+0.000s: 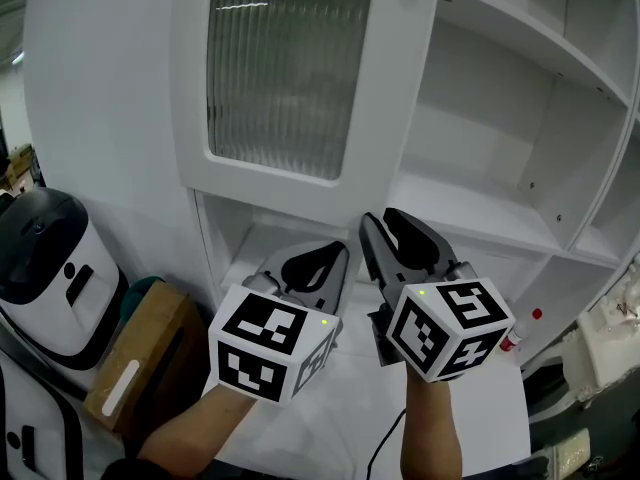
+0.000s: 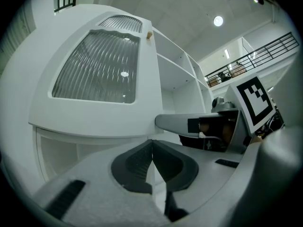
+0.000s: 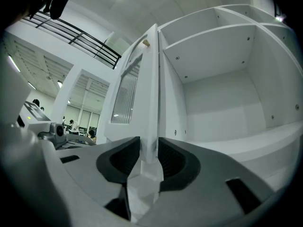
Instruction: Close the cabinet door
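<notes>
- Right gripper (image 3: 149, 146): jaws partly apart, astride the free edge of the cabinet door (image 3: 152, 79), seemingly not pinching it.
- Left gripper (image 2: 152, 144), just to its left: jaws together, empty, below the door's bottom rail.
- Step, as I judge it: swinging the door shut. The next move calls for pushing that edge rightward toward the cabinet (image 3: 222, 93) ahead.
- Count: two grippers, one door, one cabinet.
</notes>
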`<control>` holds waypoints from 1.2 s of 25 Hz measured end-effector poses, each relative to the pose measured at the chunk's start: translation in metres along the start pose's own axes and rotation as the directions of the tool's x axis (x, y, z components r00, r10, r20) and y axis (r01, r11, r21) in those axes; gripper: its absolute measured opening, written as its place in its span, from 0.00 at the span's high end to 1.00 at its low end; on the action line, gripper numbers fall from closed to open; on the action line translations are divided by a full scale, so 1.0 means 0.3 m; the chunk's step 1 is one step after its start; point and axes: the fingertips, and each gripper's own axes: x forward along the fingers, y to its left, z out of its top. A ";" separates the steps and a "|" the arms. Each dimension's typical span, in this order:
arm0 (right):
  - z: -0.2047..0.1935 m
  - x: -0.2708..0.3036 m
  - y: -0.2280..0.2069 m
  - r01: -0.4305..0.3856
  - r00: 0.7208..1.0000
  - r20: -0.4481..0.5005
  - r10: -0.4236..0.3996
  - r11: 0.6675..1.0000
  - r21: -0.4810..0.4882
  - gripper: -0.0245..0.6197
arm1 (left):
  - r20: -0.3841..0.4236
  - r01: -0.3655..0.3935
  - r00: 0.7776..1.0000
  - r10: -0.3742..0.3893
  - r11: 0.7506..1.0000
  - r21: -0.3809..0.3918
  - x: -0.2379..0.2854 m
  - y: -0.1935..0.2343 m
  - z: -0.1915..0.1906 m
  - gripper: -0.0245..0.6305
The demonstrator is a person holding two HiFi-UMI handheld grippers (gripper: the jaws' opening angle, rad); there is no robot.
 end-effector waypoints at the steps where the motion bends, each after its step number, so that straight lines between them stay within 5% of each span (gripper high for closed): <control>1: 0.000 0.004 -0.005 0.005 1.000 0.002 -0.005 1.000 -0.001 0.77 | 0.000 -0.002 1.000 0.002 1.000 -0.001 0.004 0.001 -0.001 0.94; 30: -0.013 0.070 -0.058 0.037 0.999 0.031 -0.036 0.999 -0.030 0.79 | -0.002 -0.038 0.999 0.038 0.999 0.000 0.025 0.030 -0.005 0.94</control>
